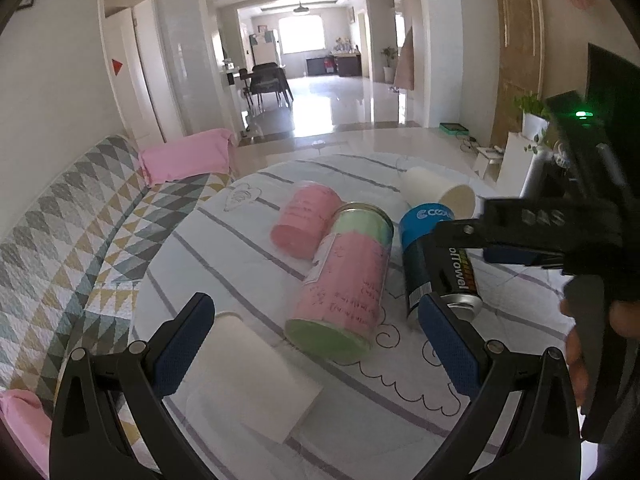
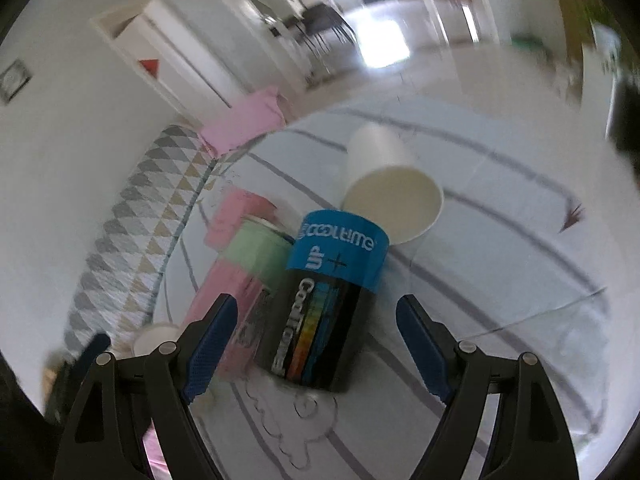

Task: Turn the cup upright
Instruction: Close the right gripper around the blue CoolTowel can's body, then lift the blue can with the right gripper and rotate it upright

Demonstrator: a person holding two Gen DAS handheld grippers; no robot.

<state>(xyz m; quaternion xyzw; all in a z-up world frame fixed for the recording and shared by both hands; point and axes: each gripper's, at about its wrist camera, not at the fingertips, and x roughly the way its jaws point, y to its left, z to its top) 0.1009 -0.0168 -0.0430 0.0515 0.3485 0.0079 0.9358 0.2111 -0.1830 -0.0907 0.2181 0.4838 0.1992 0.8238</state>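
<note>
A white paper cup [image 2: 390,184] lies on its side on the round table, its mouth facing me; it also shows at the far side in the left wrist view [image 1: 438,190]. A second white paper cup [image 1: 260,376] lies on its side between the fingers of my left gripper [image 1: 316,344], which is open and empty. My right gripper [image 2: 316,336] is open and empty, above a black-and-blue can [image 2: 324,300] that lies in front of the far cup. The right gripper also shows in the left wrist view [image 1: 508,240].
A clear canister with pink and green contents [image 1: 344,284] and a pink roll [image 1: 306,220] lie at the table's middle. The striped tablecloth [image 1: 400,396] covers the table. A patterned sofa [image 1: 68,236] with pink cushions stands to the left.
</note>
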